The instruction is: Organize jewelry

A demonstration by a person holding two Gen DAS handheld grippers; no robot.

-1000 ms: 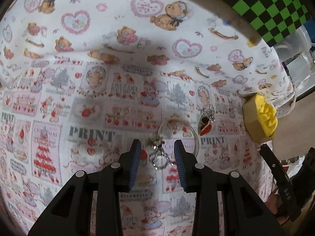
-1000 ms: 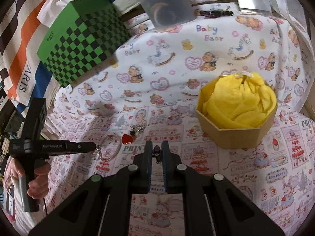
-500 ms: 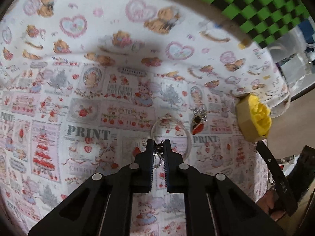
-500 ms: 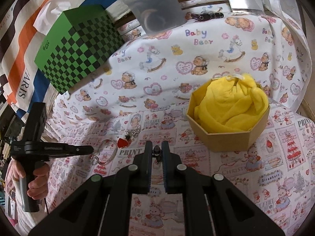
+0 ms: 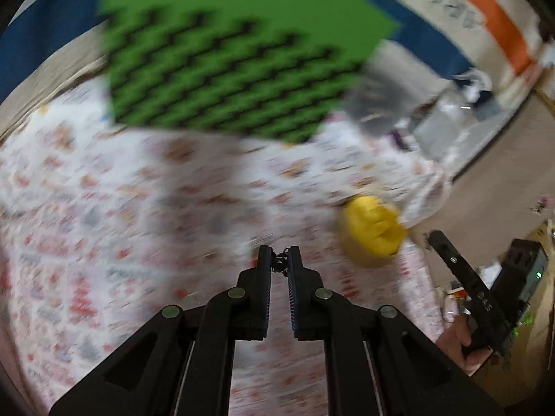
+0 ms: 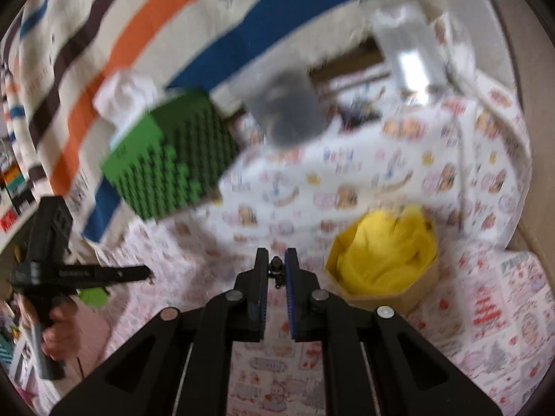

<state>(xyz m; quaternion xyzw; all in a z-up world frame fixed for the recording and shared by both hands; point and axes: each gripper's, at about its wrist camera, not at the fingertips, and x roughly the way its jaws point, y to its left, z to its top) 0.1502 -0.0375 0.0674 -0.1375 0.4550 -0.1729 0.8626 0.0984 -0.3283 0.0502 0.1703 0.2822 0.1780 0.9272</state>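
Currently your left gripper (image 5: 279,263) jaws pinch a small dark piece (image 5: 278,262); right gripper (image 6: 276,268) likewise clamps a bead-like piece (image 6: 276,264), presumably bound for the yellow-lined box (image 6: 381,260).

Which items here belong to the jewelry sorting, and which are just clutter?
Job: left gripper pinching a small jewelry piece; right gripper pinching another piece; box with yellow cloth.
Clutter: green checkered box; plastic cup.

Soft yellow cloth (image 6: 385,253) is filling a matt cardboard box (image 6: 388,294). Printed cotton cloth (image 6: 347,180) is covering the worktop. A matt black plastic tool (image 6: 276,267) is showing.
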